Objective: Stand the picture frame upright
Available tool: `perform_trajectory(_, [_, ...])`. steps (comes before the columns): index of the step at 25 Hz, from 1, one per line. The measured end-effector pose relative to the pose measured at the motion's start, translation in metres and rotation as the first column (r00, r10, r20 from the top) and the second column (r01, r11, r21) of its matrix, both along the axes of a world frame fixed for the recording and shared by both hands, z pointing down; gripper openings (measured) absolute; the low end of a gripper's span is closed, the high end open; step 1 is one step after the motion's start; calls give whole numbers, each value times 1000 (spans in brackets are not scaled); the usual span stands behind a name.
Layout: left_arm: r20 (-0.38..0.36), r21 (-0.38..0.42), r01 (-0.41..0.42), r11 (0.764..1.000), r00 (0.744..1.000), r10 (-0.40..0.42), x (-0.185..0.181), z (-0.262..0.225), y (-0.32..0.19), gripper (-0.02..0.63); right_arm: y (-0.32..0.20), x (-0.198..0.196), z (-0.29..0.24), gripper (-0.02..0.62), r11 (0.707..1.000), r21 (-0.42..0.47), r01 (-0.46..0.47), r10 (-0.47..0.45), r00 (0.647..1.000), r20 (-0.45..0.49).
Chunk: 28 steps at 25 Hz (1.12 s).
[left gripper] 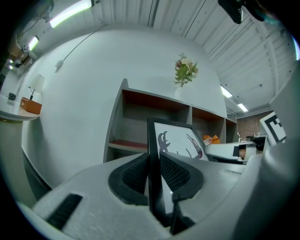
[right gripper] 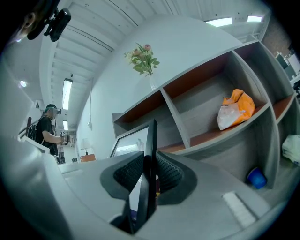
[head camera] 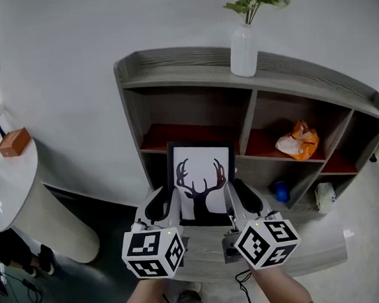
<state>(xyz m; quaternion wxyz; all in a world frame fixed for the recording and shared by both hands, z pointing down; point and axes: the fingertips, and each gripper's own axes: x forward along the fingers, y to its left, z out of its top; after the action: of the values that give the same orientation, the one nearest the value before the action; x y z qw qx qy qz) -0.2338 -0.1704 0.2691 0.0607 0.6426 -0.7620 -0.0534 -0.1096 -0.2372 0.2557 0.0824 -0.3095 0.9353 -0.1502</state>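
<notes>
Both grippers clamp the picture frame by its side edges
Head view: the black-rimmed picture frame (head camera: 202, 179) with a dark antler print faces the camera in front of the grey wooden shelf unit (head camera: 192, 93), the left gripper (head camera: 159, 206) closed on its left edge and the right gripper (head camera: 245, 200) on its right; a white vase (head camera: 243, 51) of flowers stands on the unit's top and a crumpled orange bag (head camera: 298, 141) lies in a compartment. Left gripper view: the ribbed black pads (left gripper: 133, 174) of the left gripper (left gripper: 154, 171) press on the frame's edge (left gripper: 153, 145), which rises upright between them. Right gripper view: the right gripper (right gripper: 146, 174) pinches the frame's other edge (right gripper: 150, 140) in the same way
</notes>
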Motion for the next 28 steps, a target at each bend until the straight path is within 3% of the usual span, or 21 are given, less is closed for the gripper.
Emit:
perform_trajectory(18, [38,91,25,996,999,-29,-50,-45,-30,69,-34,-52,-44,69,997,81,4,-7,999,38])
perform_trajectory(28, [63,122,16,992,998,-24,-75,-69,-60,67,-62,-76,-63,66,992,115,-52,48,998,39])
